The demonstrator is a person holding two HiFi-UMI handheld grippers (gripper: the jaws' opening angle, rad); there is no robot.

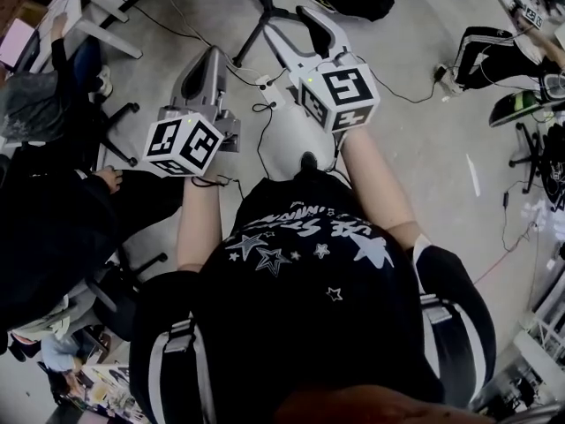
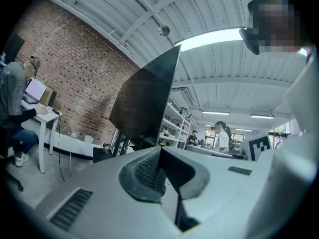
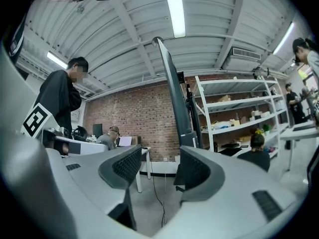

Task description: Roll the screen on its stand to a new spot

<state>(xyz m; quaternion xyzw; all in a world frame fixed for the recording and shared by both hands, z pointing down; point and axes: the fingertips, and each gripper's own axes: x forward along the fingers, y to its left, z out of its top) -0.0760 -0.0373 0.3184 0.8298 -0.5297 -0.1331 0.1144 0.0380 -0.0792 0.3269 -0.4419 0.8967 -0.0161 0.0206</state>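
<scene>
The screen (image 2: 144, 101) is a large dark panel on a stand, tilted and rising ahead of my left gripper (image 2: 159, 156). That gripper's jaws meet at the tips, with nothing between them. In the right gripper view the screen (image 3: 174, 98) shows edge-on, a thin tall slab just beyond my right gripper (image 3: 159, 166). This gripper is open, with only floor in the gap. From the head view both grippers point forward, the left gripper (image 1: 210, 56) and the right gripper (image 1: 311, 18), towards dark stand legs (image 1: 256, 11) at the top edge.
Cables (image 1: 256, 122) trail over the grey floor between the grippers. A seated person (image 1: 53, 210) and chair legs are close on the left. A white desk (image 2: 42, 118) stands by the brick wall. White shelves (image 3: 239, 113) and another person (image 3: 256, 151) are to the right.
</scene>
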